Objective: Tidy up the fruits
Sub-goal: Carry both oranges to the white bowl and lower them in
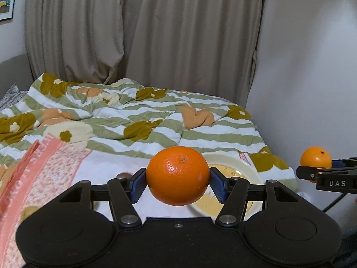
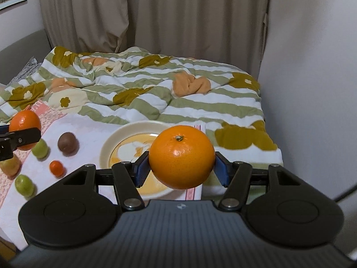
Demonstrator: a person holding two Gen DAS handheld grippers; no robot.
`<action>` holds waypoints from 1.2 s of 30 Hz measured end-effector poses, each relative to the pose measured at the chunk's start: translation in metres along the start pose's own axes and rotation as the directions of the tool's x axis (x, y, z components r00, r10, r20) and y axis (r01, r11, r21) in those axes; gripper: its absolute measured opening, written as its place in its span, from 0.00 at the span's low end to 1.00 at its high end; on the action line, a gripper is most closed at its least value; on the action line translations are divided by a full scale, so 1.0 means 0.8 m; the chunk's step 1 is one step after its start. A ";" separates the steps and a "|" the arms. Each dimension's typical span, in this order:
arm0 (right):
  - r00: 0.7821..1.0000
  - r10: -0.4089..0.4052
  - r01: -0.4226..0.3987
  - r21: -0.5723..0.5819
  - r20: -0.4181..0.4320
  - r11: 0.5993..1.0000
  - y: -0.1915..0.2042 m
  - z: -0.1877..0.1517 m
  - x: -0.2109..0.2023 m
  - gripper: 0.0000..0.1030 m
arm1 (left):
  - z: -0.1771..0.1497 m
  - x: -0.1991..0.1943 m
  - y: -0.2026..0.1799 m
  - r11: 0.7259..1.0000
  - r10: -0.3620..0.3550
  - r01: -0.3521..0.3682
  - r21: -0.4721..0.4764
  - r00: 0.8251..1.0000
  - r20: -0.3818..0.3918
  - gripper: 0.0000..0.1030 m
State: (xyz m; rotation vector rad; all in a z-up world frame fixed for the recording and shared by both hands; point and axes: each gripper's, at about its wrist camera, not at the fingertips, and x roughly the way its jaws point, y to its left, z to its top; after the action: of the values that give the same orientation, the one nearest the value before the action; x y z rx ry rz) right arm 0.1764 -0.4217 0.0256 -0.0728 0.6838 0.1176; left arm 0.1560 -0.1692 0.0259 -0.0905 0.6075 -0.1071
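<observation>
"DAS" on right hand-held gripper (image 1: 315, 167), an orange (image 1: 315, 159) inside.

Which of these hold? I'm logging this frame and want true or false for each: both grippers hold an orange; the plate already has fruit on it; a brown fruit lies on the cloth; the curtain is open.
1. Both the left gripper and the right gripper hold an orange. True.
2. The plate already has fruit on it. False: no fruit lies on it.
3. A brown fruit lies on the cloth. True.
4. The curtain is open. False: it hangs drawn shut.
</observation>
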 end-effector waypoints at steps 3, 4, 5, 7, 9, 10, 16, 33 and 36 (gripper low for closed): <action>1.000 0.018 -0.018 0.010 -0.001 1.000 -0.012 0.014 0.027 0.73 | 0.015 0.031 -0.016 0.999 -0.005 0.005 0.031 1.000 -0.013 0.62; 1.000 0.021 -0.021 0.012 -0.003 1.000 -0.016 0.017 0.036 0.73 | 0.019 0.040 -0.019 0.999 -0.009 0.010 0.042 1.000 -0.019 0.62; 1.000 0.023 -0.022 0.014 -0.005 1.000 -0.018 0.021 0.045 0.73 | 0.022 0.052 -0.023 0.998 -0.014 0.016 0.056 1.000 -0.027 0.62; 0.999 0.029 -0.029 0.015 -0.019 0.999 -0.023 0.028 0.065 0.73 | 0.028 0.076 -0.030 0.996 -0.035 0.038 0.080 0.998 -0.047 0.62; 0.999 0.037 -0.036 0.024 -0.038 0.999 -0.029 0.032 0.085 0.73 | 0.030 0.102 -0.037 0.993 -0.046 0.054 0.107 0.996 -0.076 0.62; 0.998 0.041 -0.040 0.028 -0.047 0.999 -0.031 0.033 0.093 0.73 | 0.030 0.115 -0.041 0.991 -0.048 0.059 0.123 0.995 -0.090 0.62; 0.995 0.036 -0.031 0.051 -0.094 0.998 -0.042 0.035 0.142 0.73 | 0.027 0.191 -0.058 0.977 -0.073 0.106 0.183 0.982 -0.177 0.62; 0.988 -0.014 0.031 0.110 -0.155 0.993 -0.064 0.026 0.184 0.73 | -0.007 0.281 -0.105 0.909 -0.096 0.196 0.368 0.957 -0.273 0.63; 0.988 -0.017 0.034 0.112 -0.153 0.993 -0.065 0.027 0.182 0.73 | -0.008 0.281 -0.105 0.907 -0.094 0.192 0.376 0.960 -0.264 0.74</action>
State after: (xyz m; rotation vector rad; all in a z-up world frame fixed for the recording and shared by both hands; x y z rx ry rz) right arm 0.3082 -0.4584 -0.0486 0.0199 0.8397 0.0483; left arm 0.3297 -0.2814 -0.0965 0.2791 0.8102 -0.3884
